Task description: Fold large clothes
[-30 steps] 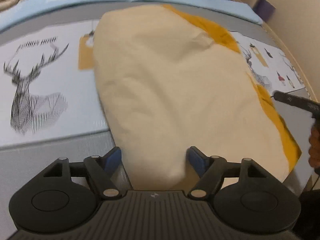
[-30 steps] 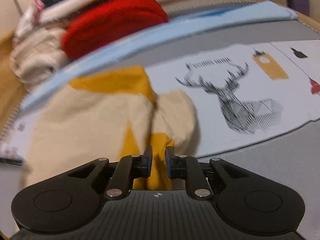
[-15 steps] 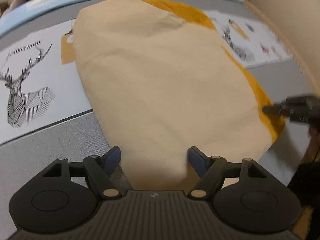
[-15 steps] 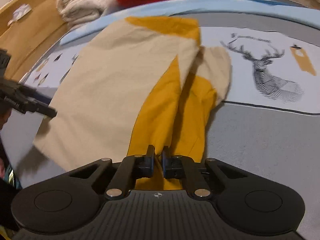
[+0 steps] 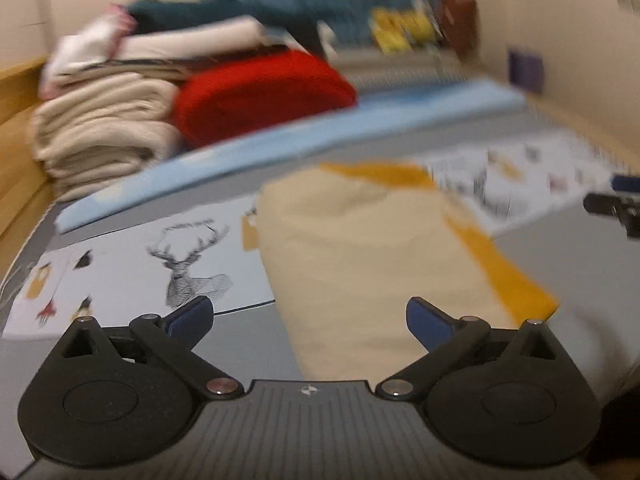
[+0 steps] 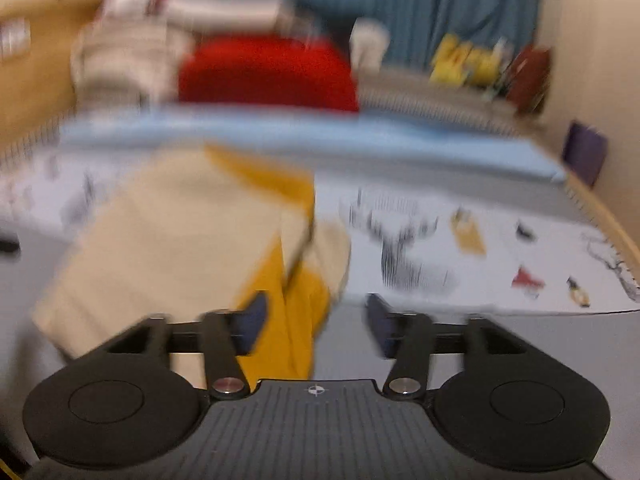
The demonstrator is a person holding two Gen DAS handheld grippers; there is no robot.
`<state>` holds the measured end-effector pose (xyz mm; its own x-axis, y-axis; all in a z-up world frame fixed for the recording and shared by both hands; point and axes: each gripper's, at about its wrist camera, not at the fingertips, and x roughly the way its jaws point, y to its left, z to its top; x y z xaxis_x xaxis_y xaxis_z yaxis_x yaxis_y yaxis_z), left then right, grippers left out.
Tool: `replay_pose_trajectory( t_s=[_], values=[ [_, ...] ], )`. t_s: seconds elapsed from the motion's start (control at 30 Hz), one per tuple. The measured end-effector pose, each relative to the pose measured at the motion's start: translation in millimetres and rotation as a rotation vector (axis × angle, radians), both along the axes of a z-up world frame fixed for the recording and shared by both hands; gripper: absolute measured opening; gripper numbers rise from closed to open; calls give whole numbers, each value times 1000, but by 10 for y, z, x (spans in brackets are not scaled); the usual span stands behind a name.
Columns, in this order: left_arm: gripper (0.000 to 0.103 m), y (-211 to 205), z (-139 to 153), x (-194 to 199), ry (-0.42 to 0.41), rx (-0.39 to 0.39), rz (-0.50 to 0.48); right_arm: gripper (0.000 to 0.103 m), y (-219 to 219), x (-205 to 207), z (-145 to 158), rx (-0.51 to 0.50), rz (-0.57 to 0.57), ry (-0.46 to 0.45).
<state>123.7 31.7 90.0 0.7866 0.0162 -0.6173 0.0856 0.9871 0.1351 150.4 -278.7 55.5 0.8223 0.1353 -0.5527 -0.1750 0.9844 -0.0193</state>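
Cream and mustard-yellow folded garment (image 5: 372, 264) lies flat on the bed before us, on a grey bedspread (image 5: 256, 344) with a white printed panel showing a black line-drawn deer (image 5: 188, 268) and small figures. A pale blue folded sheet (image 5: 280, 148) runs across the bed beyond it. Cream walls close the room, with a teal curtain (image 6: 420, 12) at the back and a wooden bed frame (image 5: 16, 92) at the left.

Behind the blue sheet we see a stack of cream folded blankets (image 5: 100, 132), a red knitted bundle (image 5: 264, 96) and more folded laundry on top. Blurred yellow items (image 6: 464, 60) sit on a far ledge.

Our left gripper (image 5: 308, 316) has its blue-padded jaws spreading wide and hangs above the garment's near cream edge, which shows between them unpinched. Our right gripper (image 6: 312, 320) is also opening, with the mustard-yellow part of the cloth lying between its pads, untouched.

Only the left view shows the right gripper's dark tip at its right edge. The right view, heavily blurred, shows the yellow folds that the left view mostly hides.
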Motion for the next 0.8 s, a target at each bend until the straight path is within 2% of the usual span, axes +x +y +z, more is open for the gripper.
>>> replay_pose_trajectory(
  t_s=[0.03, 0.1, 0.23, 0.37, 0.4, 0.43, 0.5, 0.57, 0.63, 0.7, 0.73, 0.8],
  values=[
    [103, -26, 61, -163, -20, -28, 20, 82, 13, -186, 127, 16, -11, -54],
    [103, -84, 139, -530, -59, -80, 50, 91, 53, -589, 324, 41, -33, -139],
    [103, -265, 232, -1100, -96, -108, 75, 91, 91, -1287, 481, 126, -107, -202],
    [103, -422, 271, -1537, -128, -118, 73, 92, 228, -1795, 404, 109, -105, -190],
    [103, -452, 238, -1608, -140, -115, 71, 96, 251, -1869, 361, 101, -108, -190],
    [103, -442, 169, -1653, -140, -124, 62, 100, 277, -1940, 314, 94, -117, -187],
    [103, -401, -22, -1654, -108, -155, 51, 100, 322, -1969, 239, 77, -115, -149],
    [102, -342, -225, -1574, -68, -164, 116, 100, 377, -1947, 215, 64, -108, -149],
    [102, -298, -381, -1486, -51, -183, 137, 100, 448, -1880, 166, -7, -106, -162],
    [102, -281, -409, -1363, -8, -186, 166, 100, 525, -1818, 97, -59, -99, -163],
    [102, -268, -392, -1339, -26, -210, 168, 100, 556, -1793, 86, -66, -92, -162],
    [102, -299, -387, -1315, -46, -178, 179, 100, 601, -1734, 49, -79, -89, -154]
  ],
)
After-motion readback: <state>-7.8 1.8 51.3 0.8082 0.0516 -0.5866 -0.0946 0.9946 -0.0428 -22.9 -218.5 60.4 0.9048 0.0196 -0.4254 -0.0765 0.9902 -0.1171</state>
